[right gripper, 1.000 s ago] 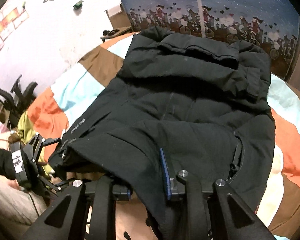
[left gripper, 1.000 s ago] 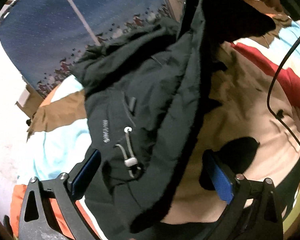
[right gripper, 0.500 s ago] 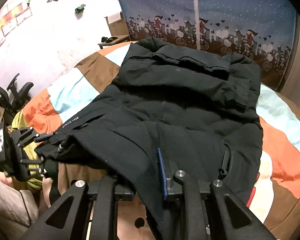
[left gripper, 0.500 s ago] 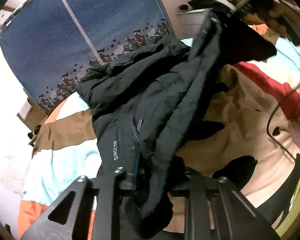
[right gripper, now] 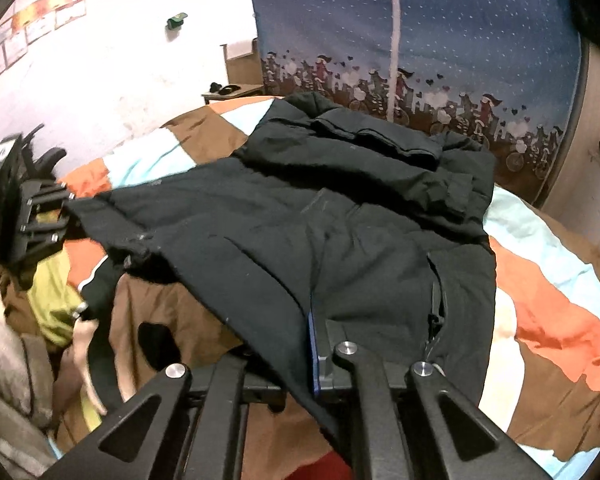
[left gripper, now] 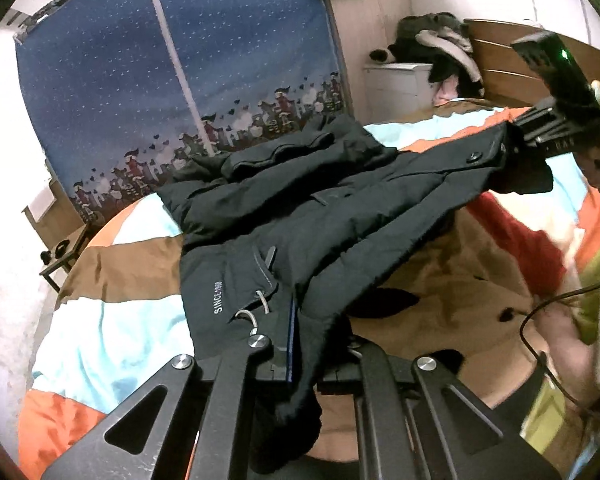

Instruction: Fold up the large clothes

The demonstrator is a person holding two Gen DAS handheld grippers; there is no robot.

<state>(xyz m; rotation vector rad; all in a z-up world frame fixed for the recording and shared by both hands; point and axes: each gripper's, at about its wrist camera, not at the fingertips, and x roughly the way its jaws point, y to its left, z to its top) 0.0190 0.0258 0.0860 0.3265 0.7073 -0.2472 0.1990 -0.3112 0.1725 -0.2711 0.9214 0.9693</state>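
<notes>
A black padded jacket [left gripper: 300, 216] lies on the bed with its collar at the far end. Its near hem is lifted and stretched between my two grippers. In the left wrist view my left gripper [left gripper: 296, 344] has its jaws closing on the hem corner beside the "SINCE" print, with fabric pinched between the pads. My right gripper [left gripper: 512, 140] grips the opposite corner at the upper right. In the right wrist view the jacket [right gripper: 340, 220] fills the middle. There my right gripper [right gripper: 314, 344] is closing on the hem, and my left gripper [right gripper: 66, 204] holds the corner at far left.
The bed's striped quilt [left gripper: 112, 320] of orange, light blue and brown runs under everything. A tan garment [left gripper: 460, 280] with black patches lies under the raised hem, with a yellow-green cloth [right gripper: 52, 292] beside it. A black cable [left gripper: 540, 312] trails at right. A blue patterned curtain [left gripper: 180, 80] backs the bed.
My left gripper went from wide open around the hem to pinching it and rose with it. My right gripper moved sideways, pulling the hem taut and level between both grippers.
</notes>
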